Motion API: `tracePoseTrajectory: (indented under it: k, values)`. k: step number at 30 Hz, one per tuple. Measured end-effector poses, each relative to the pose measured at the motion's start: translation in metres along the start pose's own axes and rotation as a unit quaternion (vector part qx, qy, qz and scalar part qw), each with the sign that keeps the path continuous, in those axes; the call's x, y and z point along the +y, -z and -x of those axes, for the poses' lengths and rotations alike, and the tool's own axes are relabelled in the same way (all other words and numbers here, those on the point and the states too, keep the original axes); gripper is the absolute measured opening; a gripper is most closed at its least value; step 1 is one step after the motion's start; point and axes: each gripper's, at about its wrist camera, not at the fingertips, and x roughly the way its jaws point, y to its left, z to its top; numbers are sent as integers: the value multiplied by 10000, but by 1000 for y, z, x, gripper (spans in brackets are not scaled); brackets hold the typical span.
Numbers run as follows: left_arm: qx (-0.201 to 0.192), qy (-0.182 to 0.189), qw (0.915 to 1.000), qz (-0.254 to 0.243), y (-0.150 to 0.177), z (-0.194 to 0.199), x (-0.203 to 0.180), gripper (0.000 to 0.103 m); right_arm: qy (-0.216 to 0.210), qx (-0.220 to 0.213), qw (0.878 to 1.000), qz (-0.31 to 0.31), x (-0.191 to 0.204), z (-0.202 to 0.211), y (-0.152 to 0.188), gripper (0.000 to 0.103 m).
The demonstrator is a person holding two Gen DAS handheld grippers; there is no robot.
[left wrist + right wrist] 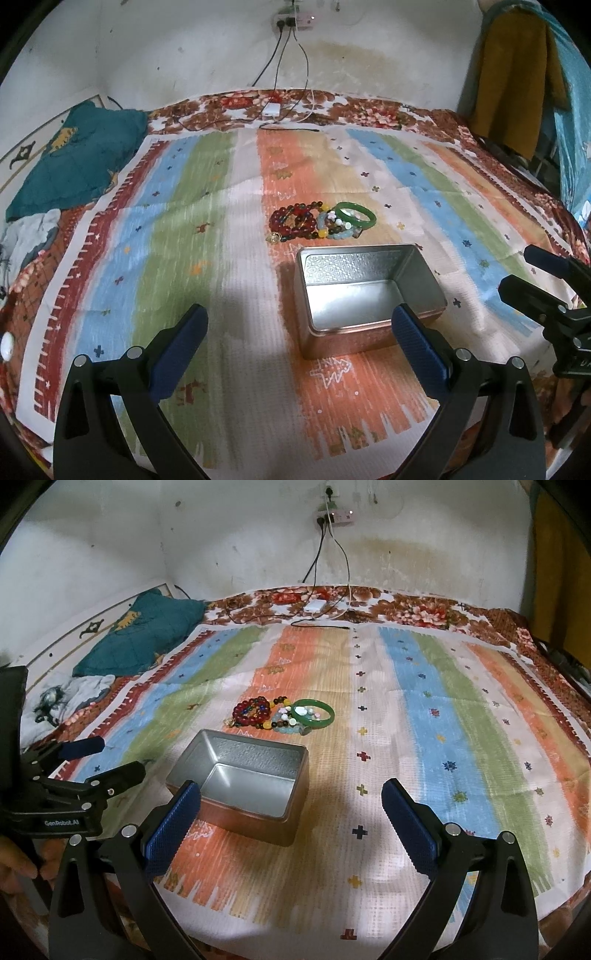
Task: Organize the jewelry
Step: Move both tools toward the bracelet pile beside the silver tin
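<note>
Both sets of fingers released, nothing held. My left gripper [299, 343] hangs over the near part of the bed [236, 387], its right pad in front of the tin's near corner; my right gripper [291, 823] hangs alongside, the tin's near-left corner behind its left pad.

Jewelry sits in one small heap near the middle of the striped cloth, just beyond the far side of the open metal tin [364, 295] — close to it, but whether it touches I cannot tell. Tin is empty.

Heap, left to right: dark red beaded bracelet [286, 221] coiled with darker multicoloured beads, a pale blue-and-yellow bead strand [328, 227] with white pieces on top, and a green bangle [356, 216] partly lying on the strands.

Handling estimate:
- Bangle — looks rigid, glossy, likely slippery and chip-prone. Pinch across the band on its far-right arc, which lies clear of the beads.
- Bead strands — limp, light, will drape and drag neighbours. Grip a bunched section, lift slowly.
- Small gold-coloured piece [272, 238] at the heap's near-left edge: too small to identify.

Soft bedding gives under pressure, so pads can press down slightly.
</note>
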Motion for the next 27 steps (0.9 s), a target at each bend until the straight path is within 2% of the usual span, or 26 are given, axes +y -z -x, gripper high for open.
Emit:
tracePoseTrajectory:
  k: [11,27]
  values:
    - [-29,-110,9997,-227,-15,-8,-5,97,73,15,10000,46,-1,-7,-13,99]
    - [113,-111,9998,-108,-36,-29,4,97,52,5,10000,-11,-8,-19,-38,99]
